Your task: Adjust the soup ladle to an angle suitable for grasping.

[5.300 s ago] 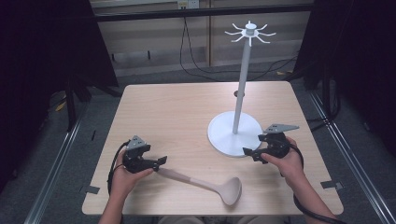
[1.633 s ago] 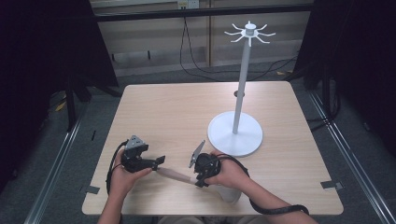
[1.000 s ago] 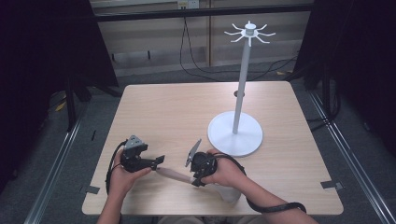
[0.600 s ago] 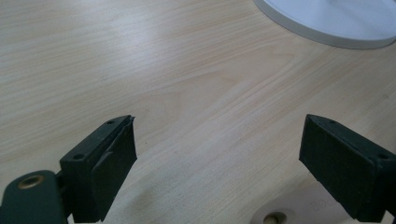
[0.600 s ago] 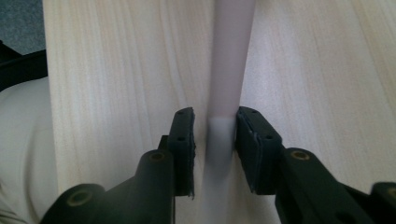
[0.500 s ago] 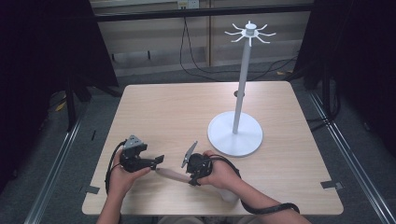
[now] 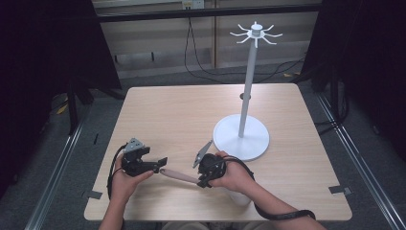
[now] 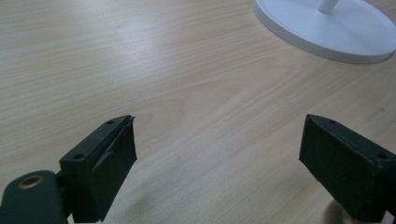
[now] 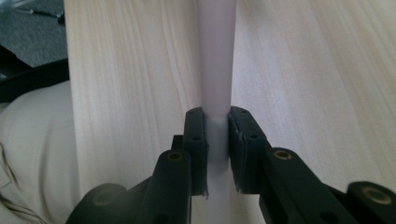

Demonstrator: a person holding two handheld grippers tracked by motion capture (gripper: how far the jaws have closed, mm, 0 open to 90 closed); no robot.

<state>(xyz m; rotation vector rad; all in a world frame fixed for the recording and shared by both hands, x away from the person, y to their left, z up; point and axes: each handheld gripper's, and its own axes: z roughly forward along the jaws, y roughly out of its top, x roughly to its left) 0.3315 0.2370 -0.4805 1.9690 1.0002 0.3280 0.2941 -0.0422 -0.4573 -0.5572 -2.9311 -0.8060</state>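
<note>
Two claws work at the near edge of the wooden worktop [image 7: 191, 110]. The right claw [image 7: 205, 178] is pinched on the pale handle [image 7: 179, 175] of a ladle; in the right gripper view its two jaws press against both sides of that handle [image 9: 215, 79], which runs straight ahead between them over the wood grain. In the high view the handle lies low over the worktop between the two hands, with its free tip close to the left claw [image 7: 160, 164]. The ladle's bowl [image 7: 238, 199] sits at the near edge, largely hidden under the right hand [image 7: 234, 175]. The left claw is spread wide: in the left gripper view its jaws stand well apart over bare wood, and a pale rounded tip shows just under the right-hand jaw at the bottom corner. Whether that tip touches the jaw cannot be told. The left hand [image 7: 125, 178] holds its tool near the worktop's left front corner. A white stand [image 7: 242, 139] with a round base, a tall post and hooked arms at the top is on the right half of the worktop, its base just beyond the right hand.
</note>
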